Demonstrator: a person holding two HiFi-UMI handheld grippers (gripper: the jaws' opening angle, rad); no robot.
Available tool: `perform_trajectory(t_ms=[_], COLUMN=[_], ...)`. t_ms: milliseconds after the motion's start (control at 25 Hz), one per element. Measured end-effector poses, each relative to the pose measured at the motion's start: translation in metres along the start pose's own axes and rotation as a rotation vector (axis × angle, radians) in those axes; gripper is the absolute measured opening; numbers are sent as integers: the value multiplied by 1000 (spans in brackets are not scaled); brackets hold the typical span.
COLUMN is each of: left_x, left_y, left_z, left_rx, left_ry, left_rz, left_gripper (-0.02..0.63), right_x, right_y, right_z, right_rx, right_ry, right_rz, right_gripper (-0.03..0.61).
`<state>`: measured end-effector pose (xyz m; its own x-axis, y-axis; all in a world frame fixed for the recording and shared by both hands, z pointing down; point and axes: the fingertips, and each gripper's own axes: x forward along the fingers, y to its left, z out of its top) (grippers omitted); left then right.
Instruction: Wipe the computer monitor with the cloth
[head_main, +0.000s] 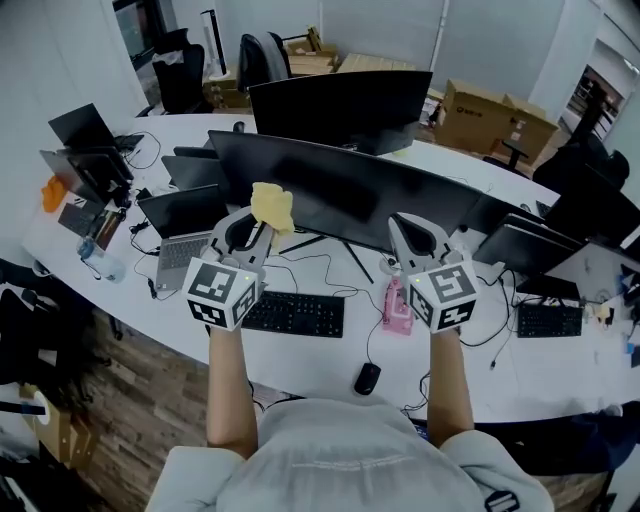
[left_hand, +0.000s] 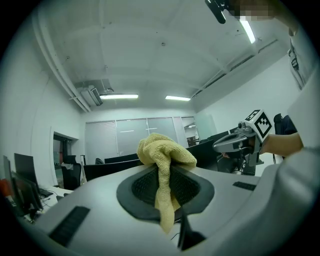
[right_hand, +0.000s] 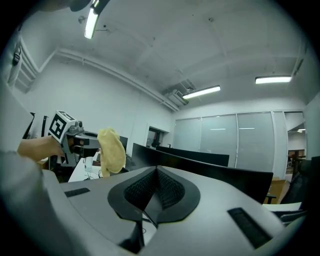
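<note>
Head view: both my forearms reach forward, my left gripper (head_main: 258, 228) and right gripper (head_main: 412, 238) raised before the curved monitor (head_main: 380, 195), with the yellow cloth (head_main: 272, 207) at its left part.

Left gripper view: my jaws clamp the bunched cloth, a tail hanging below.

Right gripper view: my jaws are pressed together, holding nothing.

Yellow terry cloth (left_hand: 165, 155), nubby and soft, glossy dark monitor (head_main: 350, 195) screen, matt white desk (head_main: 330, 355)

Cool, even light falls from ceiling strips (left_hand: 119, 96); the room is bright, and shadows on the desk (head_main: 300, 360) are faint. Both gripper views bulge, with black rounded corners. The near cloth (left_hand: 165, 155) is sharp; the strips glare white.
</note>
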<state>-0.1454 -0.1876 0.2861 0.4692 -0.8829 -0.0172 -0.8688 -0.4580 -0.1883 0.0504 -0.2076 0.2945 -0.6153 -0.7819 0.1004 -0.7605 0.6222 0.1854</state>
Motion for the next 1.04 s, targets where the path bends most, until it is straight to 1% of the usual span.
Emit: perform_trajectory(t_ms=[240,480,560,640,720,840,1040], left_x=[-4,0,1,3,4,6,8], left_y=[22,24,24,24,27,32,37], left_z=[-14,-19,-22,-24,-26,-28,-35], left_rx=[-6,-12,-25,-55,-71,-55,-88], left_ry=[12,8,11,13,18,35,44], left_rz=[4,-32,-43,-49,-47,-34,-24], left_gripper=[57,58,57,57,57,57,57], right_x=[16,17,19,20,21,25,27], right_y=[10,9,10,11,12,15,14], right_z=[-13,-1,-2,-3,-2,-2,-8], right_rx=[-4,-19,-15,-6,1,6,6], right_ry=[37,26,29,28,23,21,37], right_rz=[-11,-40,-44,-41,-37,-33,-37], right_gripper=[28,28,28,28,28,28,28])
